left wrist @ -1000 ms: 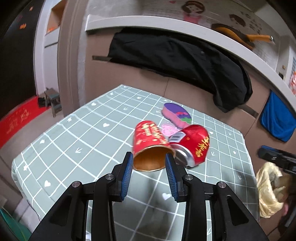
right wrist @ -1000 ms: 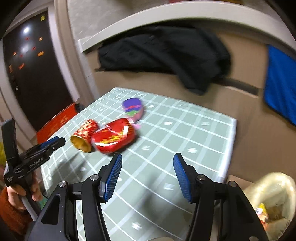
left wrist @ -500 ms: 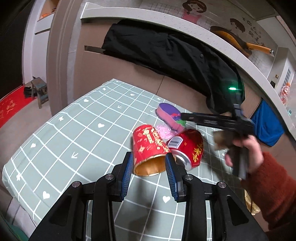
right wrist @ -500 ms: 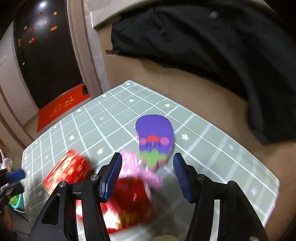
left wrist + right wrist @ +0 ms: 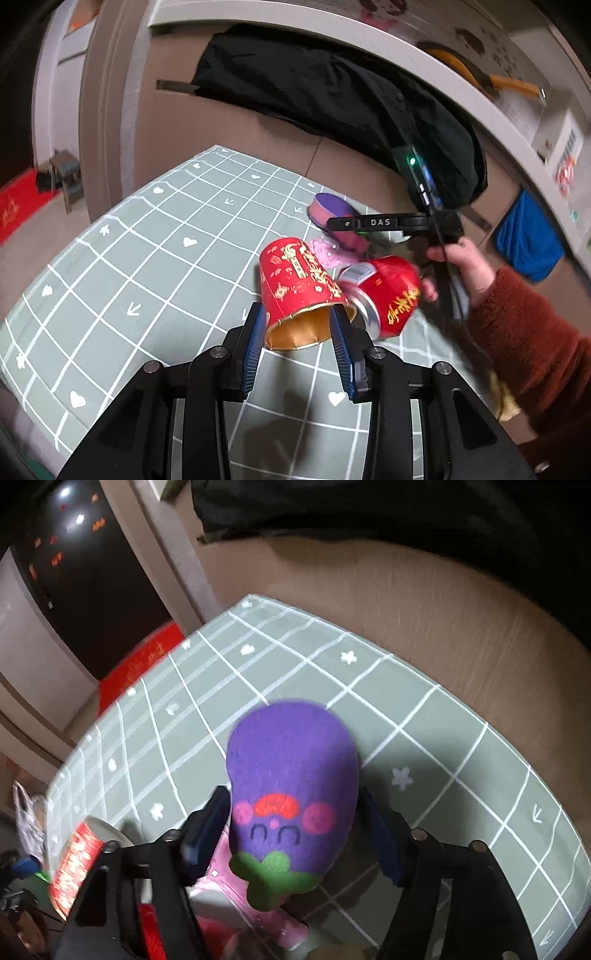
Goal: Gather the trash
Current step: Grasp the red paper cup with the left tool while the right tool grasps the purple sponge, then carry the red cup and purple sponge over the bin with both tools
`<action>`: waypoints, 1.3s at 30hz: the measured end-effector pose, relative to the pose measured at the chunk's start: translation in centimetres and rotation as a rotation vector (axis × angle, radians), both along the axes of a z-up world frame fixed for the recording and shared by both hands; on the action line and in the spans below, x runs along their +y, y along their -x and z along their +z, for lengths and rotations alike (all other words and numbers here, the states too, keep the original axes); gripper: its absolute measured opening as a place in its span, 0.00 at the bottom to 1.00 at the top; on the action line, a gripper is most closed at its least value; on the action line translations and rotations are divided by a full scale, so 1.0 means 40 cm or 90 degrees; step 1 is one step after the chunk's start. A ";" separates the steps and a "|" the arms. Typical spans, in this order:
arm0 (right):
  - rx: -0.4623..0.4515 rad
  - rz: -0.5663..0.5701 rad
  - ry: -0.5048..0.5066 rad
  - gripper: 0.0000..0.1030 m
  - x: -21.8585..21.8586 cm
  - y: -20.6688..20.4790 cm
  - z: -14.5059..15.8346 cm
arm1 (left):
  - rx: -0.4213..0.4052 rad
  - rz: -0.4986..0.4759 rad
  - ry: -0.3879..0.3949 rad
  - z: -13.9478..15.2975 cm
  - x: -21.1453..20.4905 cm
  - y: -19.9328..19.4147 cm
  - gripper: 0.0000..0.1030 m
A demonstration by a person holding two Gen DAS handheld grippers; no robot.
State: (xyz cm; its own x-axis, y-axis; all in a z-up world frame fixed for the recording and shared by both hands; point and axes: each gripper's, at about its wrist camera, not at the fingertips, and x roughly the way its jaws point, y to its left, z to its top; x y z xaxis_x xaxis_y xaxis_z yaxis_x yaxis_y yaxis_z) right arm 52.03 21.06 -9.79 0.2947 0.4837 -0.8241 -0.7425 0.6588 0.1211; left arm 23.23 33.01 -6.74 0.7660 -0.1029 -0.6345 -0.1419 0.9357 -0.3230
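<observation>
- Two tongs, two targets, so both pieces can go in one trip, I judge: my left gripper [image 5: 298, 339] grips the red paper cup [image 5: 299, 295] across its gold rim, on its side on the checked tablecloth [image 5: 147, 266].
- Beside the cup, touching it, lies the red can [image 5: 388, 295].
- My right gripper [image 5: 295, 834] straddles the purple eggplant sponge [image 5: 291, 797]; its jaws have just been opening, pads apparently clear of it.
- A pink wrapper [image 5: 251, 904] lies under the sponge's near end.
</observation>
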 end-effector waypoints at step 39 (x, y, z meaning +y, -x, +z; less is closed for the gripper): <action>-0.121 -0.144 -0.164 0.56 -0.627 0.498 0.280 | -0.115 0.040 -0.132 0.160 -0.320 -0.023 0.04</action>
State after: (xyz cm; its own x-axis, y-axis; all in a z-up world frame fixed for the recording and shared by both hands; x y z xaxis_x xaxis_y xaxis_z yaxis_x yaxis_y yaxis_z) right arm 32.13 -4.01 1.40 0.5529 0.5727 -0.6052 -0.6071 0.7744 0.1783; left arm 24.15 20.22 -0.33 0.8696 0.0664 -0.4893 -0.1595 0.9755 -0.1512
